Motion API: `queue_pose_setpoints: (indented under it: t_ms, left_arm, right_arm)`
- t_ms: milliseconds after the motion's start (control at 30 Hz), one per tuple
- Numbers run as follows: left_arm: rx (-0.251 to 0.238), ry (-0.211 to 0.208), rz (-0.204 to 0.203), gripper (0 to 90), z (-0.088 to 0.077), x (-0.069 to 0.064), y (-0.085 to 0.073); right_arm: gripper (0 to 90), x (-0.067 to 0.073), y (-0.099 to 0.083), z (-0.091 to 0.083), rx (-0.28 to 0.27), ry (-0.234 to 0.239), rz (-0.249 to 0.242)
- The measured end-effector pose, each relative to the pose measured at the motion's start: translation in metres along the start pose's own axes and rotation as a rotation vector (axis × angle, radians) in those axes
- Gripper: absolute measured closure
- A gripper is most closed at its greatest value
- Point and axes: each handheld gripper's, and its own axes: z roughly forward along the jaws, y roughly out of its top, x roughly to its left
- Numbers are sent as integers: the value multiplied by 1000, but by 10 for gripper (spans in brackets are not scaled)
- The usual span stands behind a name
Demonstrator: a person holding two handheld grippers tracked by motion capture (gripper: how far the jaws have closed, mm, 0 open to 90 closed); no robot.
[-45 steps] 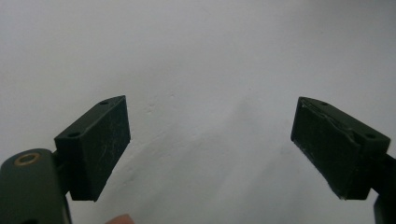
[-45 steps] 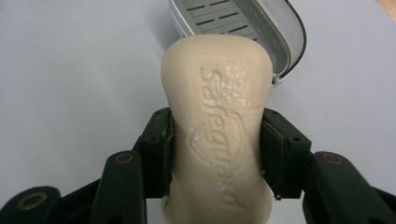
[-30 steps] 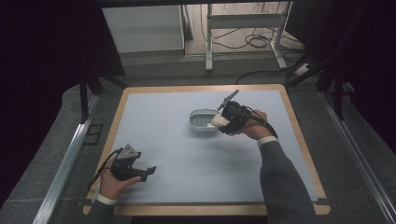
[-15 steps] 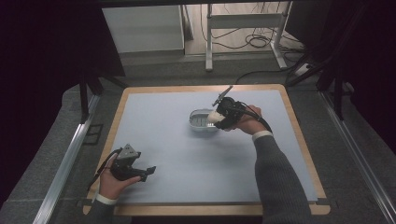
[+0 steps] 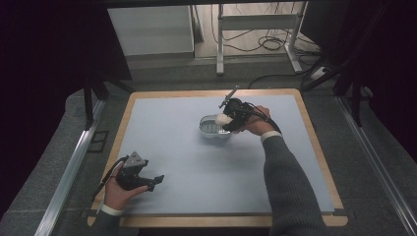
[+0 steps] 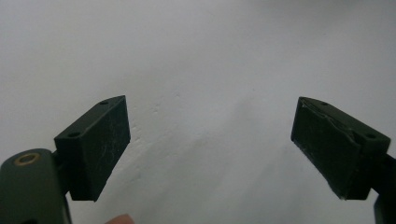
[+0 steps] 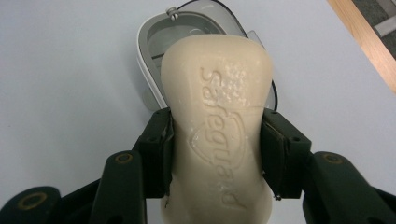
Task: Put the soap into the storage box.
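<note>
Pale blue matting covers the wooden-edged table [image 5: 147,123]. Clamped between the pads of the right gripper [image 7: 215,149] is a cream soap bar [image 7: 217,116], stamped with a brand name and held just above the small grey soap dish [image 5: 209,129], which lies directly beyond the jaws. Well away, nearer the table's front edge, the left gripper [image 6: 210,144] rests with its jaws wide apart over bare mat.

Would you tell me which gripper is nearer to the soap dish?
Right. The right gripper, shut on the soap bar, hangs at the soap dish's right edge; the left gripper rests near the table's front-left corner.
</note>
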Motion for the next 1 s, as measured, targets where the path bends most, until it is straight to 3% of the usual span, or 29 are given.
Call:
queue_pose_setpoints:
  t_ms: [533, 1000]
  left_arm:
    - [-1, -7, 1, 122, 1, -1, 0]
    - [-1, -13, -1, 122, 2, -1, 0]
  right_arm:
    - [493, -3, 23, 22, 8, 28, -57]
    - [492, 0, 29, 45, 37, 22, -115]
